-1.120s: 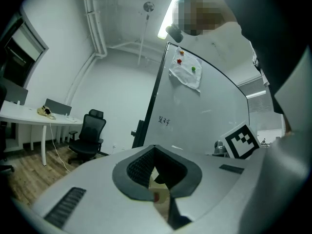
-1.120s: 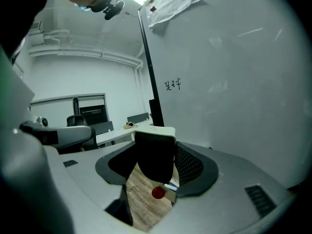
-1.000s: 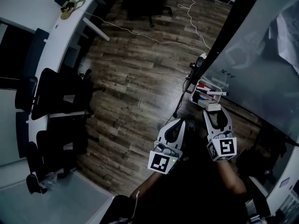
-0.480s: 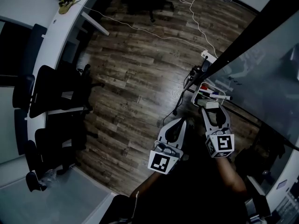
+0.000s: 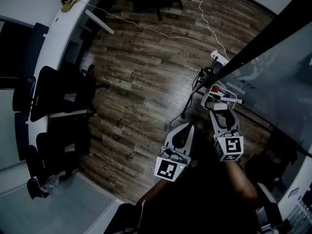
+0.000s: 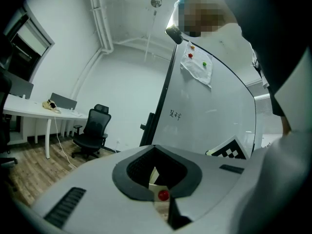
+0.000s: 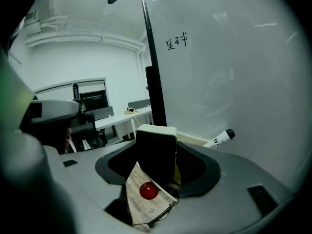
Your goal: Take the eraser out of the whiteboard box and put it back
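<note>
My right gripper point(image 5: 222, 113) is shut on the eraser point(image 5: 220, 107), a block with a white top and dark felt. It hovers just on the near side of the whiteboard box point(image 5: 210, 94), a white tray at the board's foot that holds markers point(image 5: 227, 100). In the right gripper view the eraser point(image 7: 156, 136) stands upright between the pads, with a marker point(image 7: 222, 137) behind it. My left gripper point(image 5: 187, 128) hangs shut and empty over the floor, to the left of the right one. In the left gripper view its jaws point(image 6: 156, 150) meet with nothing between them.
The whiteboard point(image 5: 278, 57) slants across the right side on a black frame. A power strip point(image 5: 217, 57) and cables lie on the wooden floor by its foot. Black office chairs point(image 5: 58, 99) and a white desk point(image 5: 51, 30) stand at the left.
My right gripper has sunk a little with the eraser still in it, staying close to the box. The left gripper has kept still.
</note>
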`<state>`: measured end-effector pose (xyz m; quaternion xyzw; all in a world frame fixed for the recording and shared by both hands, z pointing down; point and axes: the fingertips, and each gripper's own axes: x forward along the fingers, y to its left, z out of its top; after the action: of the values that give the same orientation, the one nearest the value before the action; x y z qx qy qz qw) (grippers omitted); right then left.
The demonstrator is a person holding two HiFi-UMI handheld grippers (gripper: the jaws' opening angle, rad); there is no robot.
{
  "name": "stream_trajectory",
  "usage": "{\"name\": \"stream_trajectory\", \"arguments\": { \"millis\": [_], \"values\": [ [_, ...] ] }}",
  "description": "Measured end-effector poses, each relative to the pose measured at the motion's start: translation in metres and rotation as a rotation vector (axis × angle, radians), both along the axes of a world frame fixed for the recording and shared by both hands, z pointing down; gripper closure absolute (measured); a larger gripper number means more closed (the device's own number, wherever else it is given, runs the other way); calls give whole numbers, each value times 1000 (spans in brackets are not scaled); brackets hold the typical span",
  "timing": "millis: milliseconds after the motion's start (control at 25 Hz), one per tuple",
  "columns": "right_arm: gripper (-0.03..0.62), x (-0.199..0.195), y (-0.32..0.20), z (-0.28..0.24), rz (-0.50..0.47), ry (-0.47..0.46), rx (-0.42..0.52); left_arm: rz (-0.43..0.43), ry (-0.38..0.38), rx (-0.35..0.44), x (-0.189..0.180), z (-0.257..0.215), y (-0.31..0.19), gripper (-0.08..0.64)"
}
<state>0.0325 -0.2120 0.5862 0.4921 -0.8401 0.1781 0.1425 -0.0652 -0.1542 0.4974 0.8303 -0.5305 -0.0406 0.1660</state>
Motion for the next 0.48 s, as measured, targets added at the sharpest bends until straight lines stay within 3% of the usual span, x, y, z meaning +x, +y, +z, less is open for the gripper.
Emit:
{"name": "stream_trajectory", "arguments": {
  "millis": [480],
  "values": [
    [316,5,3,-21,32,-31,50,1,13,30,-2,-9,11,554]
  ]
}}
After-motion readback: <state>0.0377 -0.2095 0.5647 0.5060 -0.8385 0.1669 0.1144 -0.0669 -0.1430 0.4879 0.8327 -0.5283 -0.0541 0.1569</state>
